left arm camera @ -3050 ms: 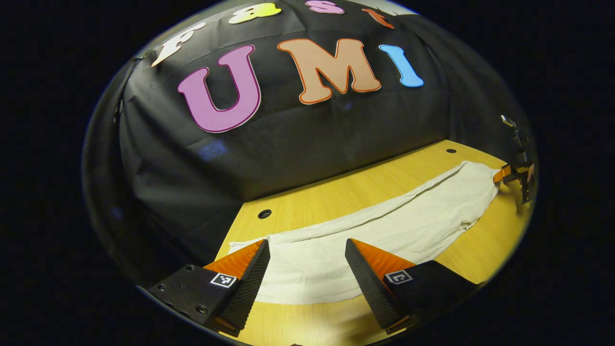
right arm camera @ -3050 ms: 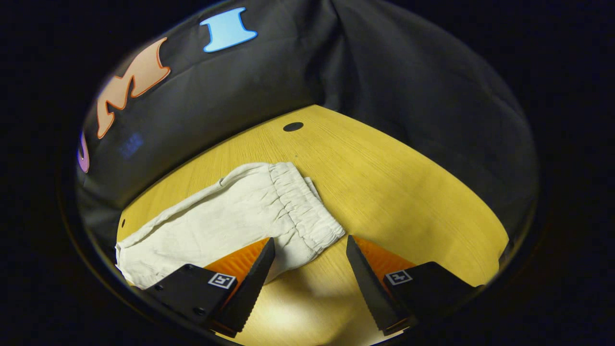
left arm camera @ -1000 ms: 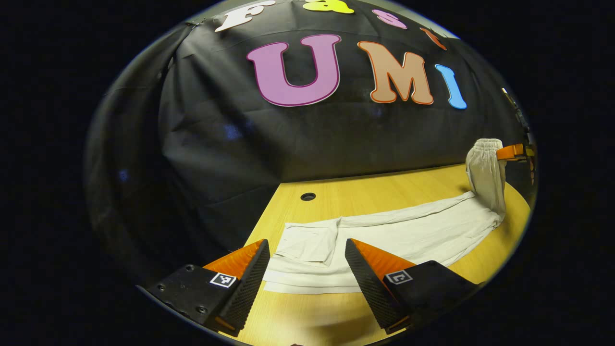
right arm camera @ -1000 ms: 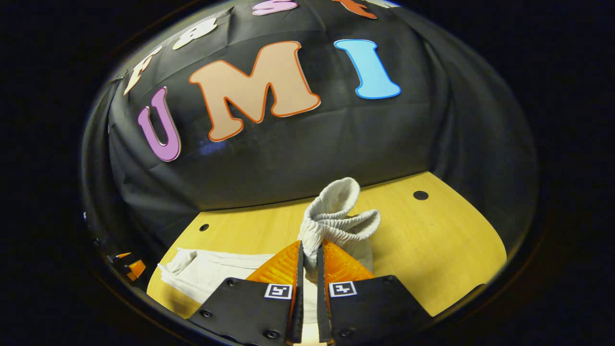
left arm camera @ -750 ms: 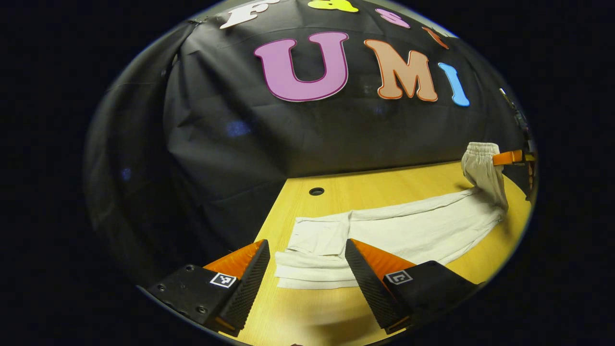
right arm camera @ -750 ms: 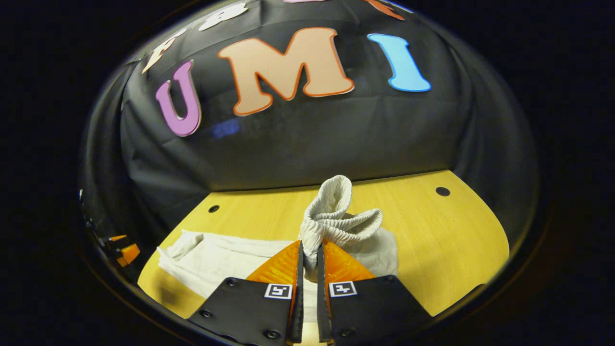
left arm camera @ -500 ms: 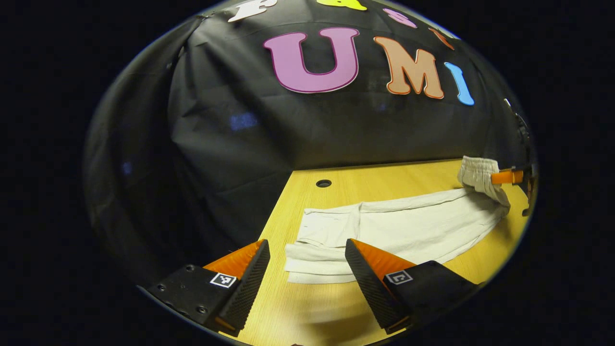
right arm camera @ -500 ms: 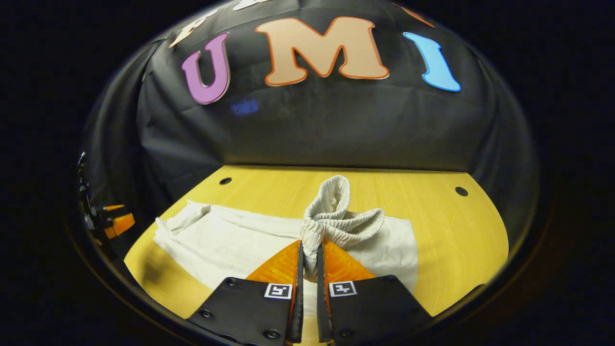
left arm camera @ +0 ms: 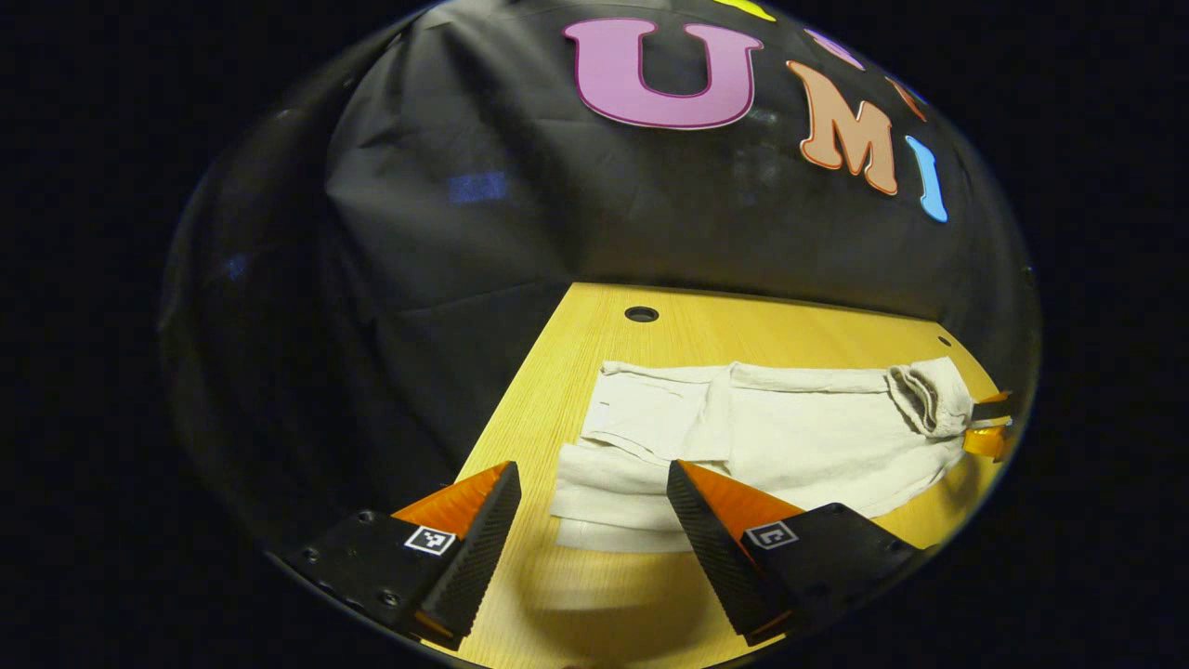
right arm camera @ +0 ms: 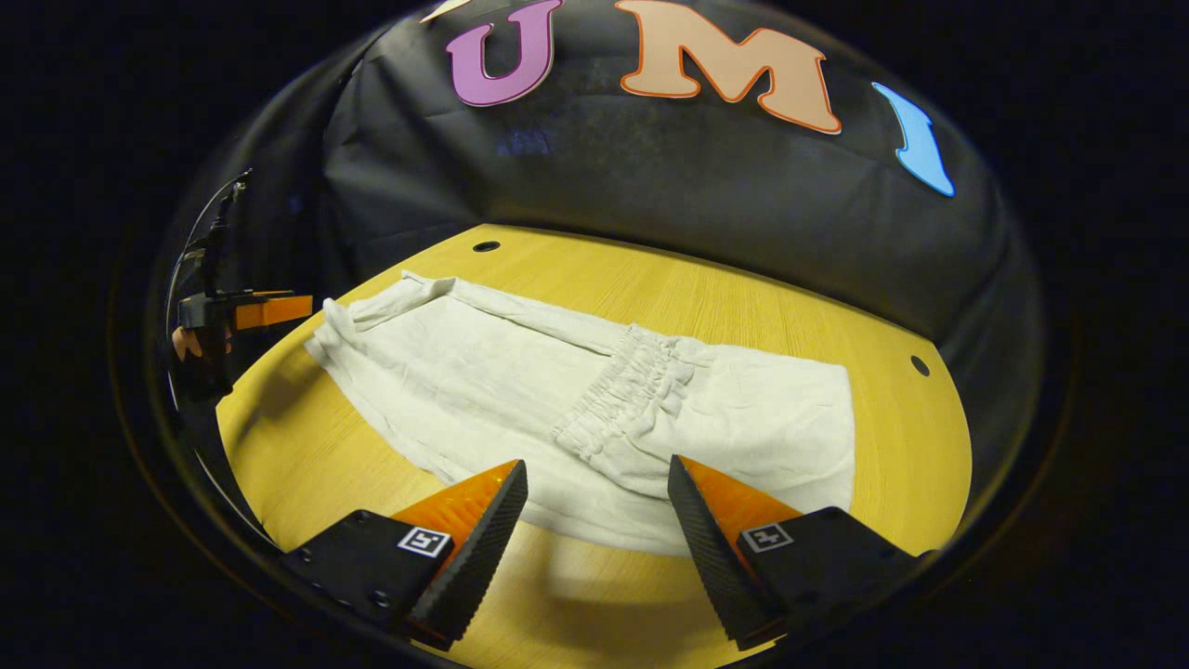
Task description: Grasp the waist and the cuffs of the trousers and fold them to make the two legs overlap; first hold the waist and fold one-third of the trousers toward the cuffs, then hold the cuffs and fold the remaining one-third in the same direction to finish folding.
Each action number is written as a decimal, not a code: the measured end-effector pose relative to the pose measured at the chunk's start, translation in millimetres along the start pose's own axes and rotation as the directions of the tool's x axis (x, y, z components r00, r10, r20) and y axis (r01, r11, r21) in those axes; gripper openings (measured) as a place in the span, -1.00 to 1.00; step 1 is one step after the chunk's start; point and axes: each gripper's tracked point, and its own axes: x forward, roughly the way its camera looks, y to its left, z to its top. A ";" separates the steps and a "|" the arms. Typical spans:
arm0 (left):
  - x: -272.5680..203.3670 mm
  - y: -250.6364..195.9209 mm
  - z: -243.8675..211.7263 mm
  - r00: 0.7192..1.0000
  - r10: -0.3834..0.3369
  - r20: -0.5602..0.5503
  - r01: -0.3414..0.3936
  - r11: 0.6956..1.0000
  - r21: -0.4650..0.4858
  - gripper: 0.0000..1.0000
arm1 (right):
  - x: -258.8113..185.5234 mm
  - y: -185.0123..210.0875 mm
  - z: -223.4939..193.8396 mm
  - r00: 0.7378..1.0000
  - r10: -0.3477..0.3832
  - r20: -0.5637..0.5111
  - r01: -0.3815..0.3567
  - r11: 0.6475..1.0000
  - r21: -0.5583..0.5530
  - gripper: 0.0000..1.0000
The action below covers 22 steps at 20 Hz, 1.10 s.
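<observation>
Off-white trousers (right arm camera: 483, 372) lie lengthwise on the wooden table (right arm camera: 743, 297), legs overlapped. The elastic waist (right arm camera: 622, 390) is folded over onto the legs and rests flat. My right gripper (right arm camera: 598, 467) is open just in front of the waist, touching nothing; it also appears at the far end of the cloth in the left gripper view (left arm camera: 985, 423). The cuffs (left arm camera: 604, 506) lie just ahead of my open left gripper (left arm camera: 593, 474), whose fingers hover above the table. In the right gripper view the left gripper (right arm camera: 269, 311) sits beside the cuff end (right arm camera: 372, 307), held by a hand (right arm camera: 186, 344).
The table has small round holes (left arm camera: 641, 314) (right arm camera: 920, 365) near its back edge. The booth's black cloth wall (right arm camera: 650, 186) closes the far side. Bare wood shows in front of the trousers and to the right of the fold.
The right gripper carried the lifted waist toward the cuffs, lowered it onto the legs and opened, letting go. The left gripper stayed open near the cuffs and turned slightly.
</observation>
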 end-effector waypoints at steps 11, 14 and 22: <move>60.8 -3.0 -32.7 0.991 -0.057 -0.125 0.050 0.997 -0.063 0.92 | -19.2 -4.1 -4.6 0.997 -0.073 -0.017 0.074 0.997 0.010 0.96; 63.0 -0.2 -38.5 0.987 -0.026 -0.158 0.024 1.000 -0.020 0.89 | -24.7 -7.5 -1.4 0.997 -0.082 -0.005 0.082 0.996 0.024 0.96; 66.4 -30.5 -30.0 0.986 -0.059 -0.159 0.053 0.998 -0.046 -0.92 | -42.8 -27.6 -3.7 0.995 -0.098 0.018 0.097 0.994 0.055 0.96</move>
